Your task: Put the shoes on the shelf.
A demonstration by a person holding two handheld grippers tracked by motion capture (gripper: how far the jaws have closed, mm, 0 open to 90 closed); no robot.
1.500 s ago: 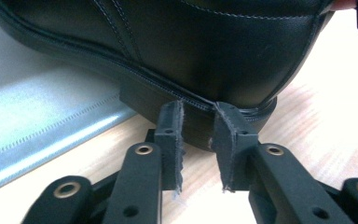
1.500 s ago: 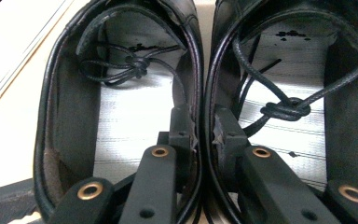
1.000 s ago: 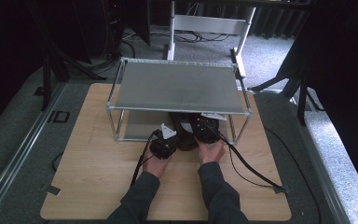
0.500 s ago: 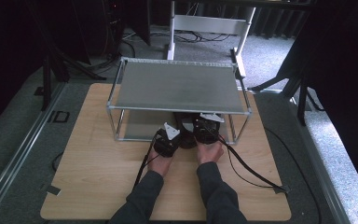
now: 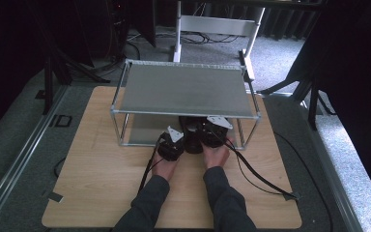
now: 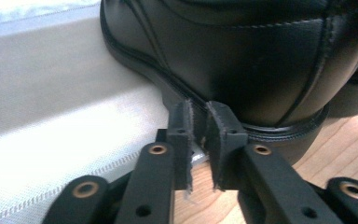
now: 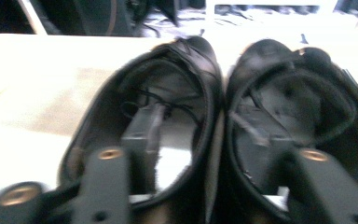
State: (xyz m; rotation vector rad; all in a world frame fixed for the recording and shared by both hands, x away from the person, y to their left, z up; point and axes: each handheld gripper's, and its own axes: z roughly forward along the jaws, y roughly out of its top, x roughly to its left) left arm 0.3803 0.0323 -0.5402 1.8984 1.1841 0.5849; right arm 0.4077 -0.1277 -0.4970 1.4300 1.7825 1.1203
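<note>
Two black leather shoes (image 7: 214, 135) are sitting side by side, touching, on the lower shelf of a metal rack (image 5: 183, 89). The right gripper (image 7: 214, 186) is gripping their touching inner collars, one jaw inside each shoe. The left gripper (image 6: 200, 140) is resting nearly closed at one heel (image 6: 279, 93).

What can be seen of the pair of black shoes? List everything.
The pair of black shoes looks like smooth leather with stitched seams and dark soles. They lie side by side, touching, openings toward the person, on the lower shelf of the metal rack, heels at its front edge. The right hand-held gripper has one jaw inside each shoe, across the adjoining walls. The left hand-held gripper, nearly closed, sits at one heel's sole edge; contact is unclear.
</note>
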